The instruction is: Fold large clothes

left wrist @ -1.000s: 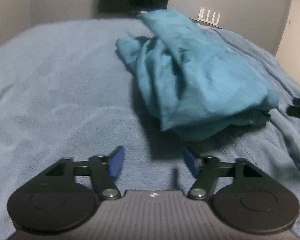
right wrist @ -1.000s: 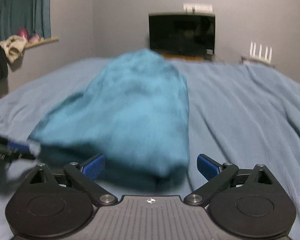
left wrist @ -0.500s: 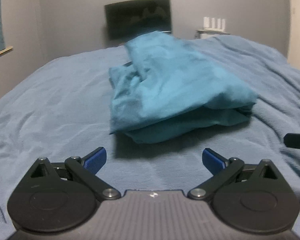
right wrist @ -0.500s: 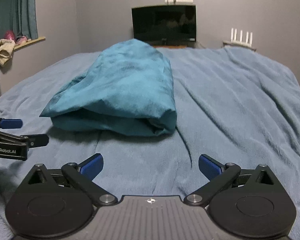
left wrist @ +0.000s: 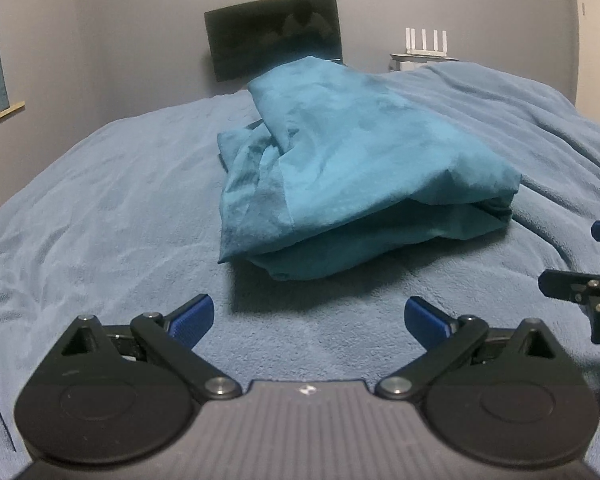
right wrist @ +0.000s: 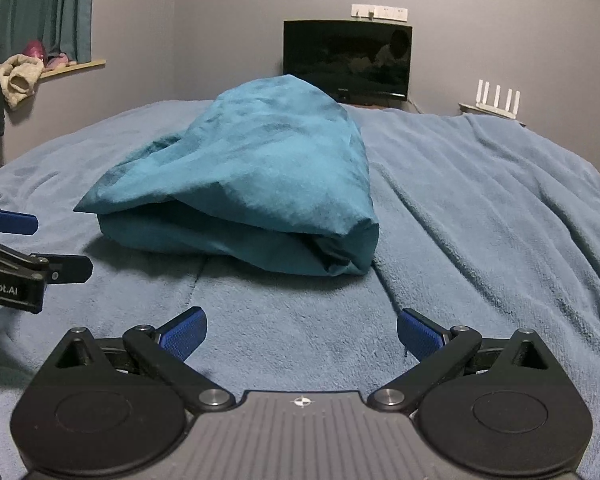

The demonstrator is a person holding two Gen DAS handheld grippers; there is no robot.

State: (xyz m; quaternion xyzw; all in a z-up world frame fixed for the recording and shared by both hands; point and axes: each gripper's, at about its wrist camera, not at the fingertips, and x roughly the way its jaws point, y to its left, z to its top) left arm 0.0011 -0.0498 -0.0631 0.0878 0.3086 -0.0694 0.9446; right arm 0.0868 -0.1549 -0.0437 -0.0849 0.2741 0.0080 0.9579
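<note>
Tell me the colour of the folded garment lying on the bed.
Teal, a plain soft folded garment; clearest in the right wrist view.

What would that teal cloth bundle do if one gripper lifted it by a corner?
The teal cloth would probably droop and unfold, since its layers lie loosely folded. It looks light and thin. It likely drags on the fuzzy blanket rather than sliding.

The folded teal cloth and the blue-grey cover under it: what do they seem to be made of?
The folded teal cloth looks like a thin woven fabric, perhaps cotton, matte: it makes sharp creases and flat layers, with no visible pile. The blue-grey bed cover looks like plush fleece, probably synthetic: its surface is fuzzy and lies in soft, rounded wrinkles. The fibre of either cannot be told for certain.
</note>
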